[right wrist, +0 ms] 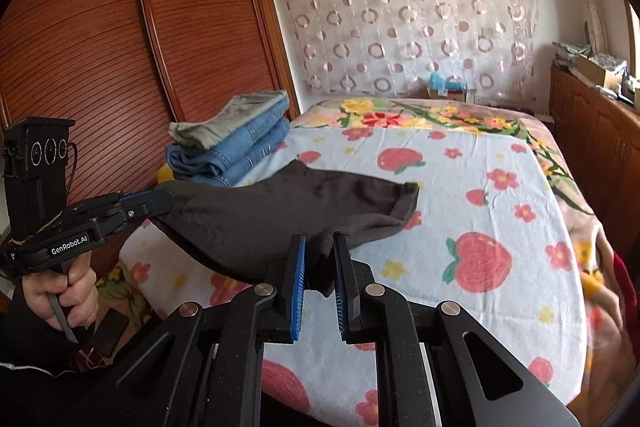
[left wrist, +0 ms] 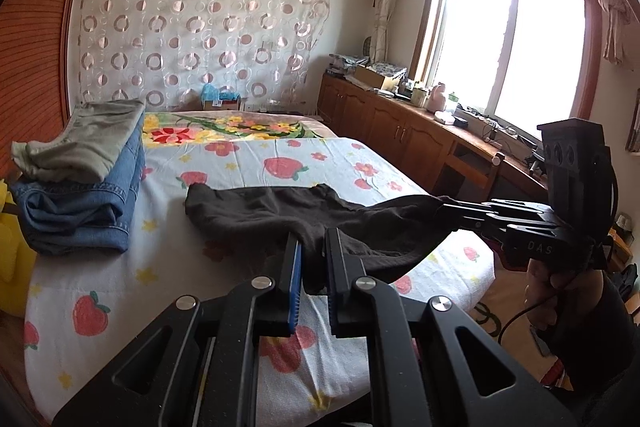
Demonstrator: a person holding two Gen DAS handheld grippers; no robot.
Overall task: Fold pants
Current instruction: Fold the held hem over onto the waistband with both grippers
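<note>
Now dark pants [left wrist: 256, 215] stretched between both tools, far end on bed [left wrist: 248, 163].

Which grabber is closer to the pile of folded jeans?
The left. The left gripper pinches the dark pants on the side of the bed where the folded jeans sit. The right gripper grips the pants' other end, farther from the pile.

A bed [left wrist: 256, 163] with a strawberry sheet fills the room; a circle-patterned curtain [left wrist: 200, 23] covers the far wall, cabinets [left wrist: 384, 123] run below a bright window [left wrist: 516, 39].
</note>
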